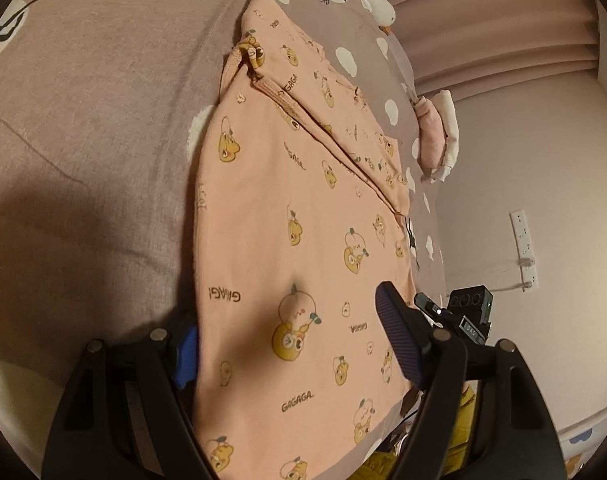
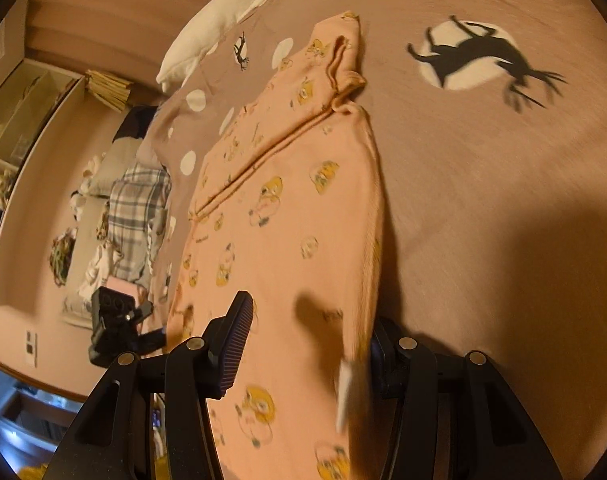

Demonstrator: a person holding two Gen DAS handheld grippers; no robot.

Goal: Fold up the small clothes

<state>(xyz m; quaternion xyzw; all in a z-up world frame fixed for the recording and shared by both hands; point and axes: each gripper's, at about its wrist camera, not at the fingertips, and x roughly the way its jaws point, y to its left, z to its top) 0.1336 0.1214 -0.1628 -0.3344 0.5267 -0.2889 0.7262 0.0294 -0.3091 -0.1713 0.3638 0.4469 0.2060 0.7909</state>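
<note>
A peach garment (image 1: 287,208) printed with yellow cartoon figures lies flat on the mauve bedsheet (image 1: 83,120), one sleeve folded across its far half. My left gripper (image 1: 287,320) stands open over its near hem. The blue left pad (image 1: 185,356) sits behind the cloth's edge and the right pad (image 1: 395,336) lies over it. In the right wrist view the same garment (image 2: 287,208) runs between the jaws of my right gripper (image 2: 311,316), which is open. Its left pad (image 2: 235,344) is above the cloth; the other finger is partly hidden by the edge, beside a blurred white label (image 2: 345,396).
The sheet has white dots and a deer silhouette (image 2: 479,56). A white pillow (image 2: 223,20) lies at the far end. Pink and white clothes (image 1: 435,136) hang off the bed's side, near a wall socket (image 1: 523,248). Plaid fabric (image 2: 137,208) and shelves (image 2: 23,120) stand beyond.
</note>
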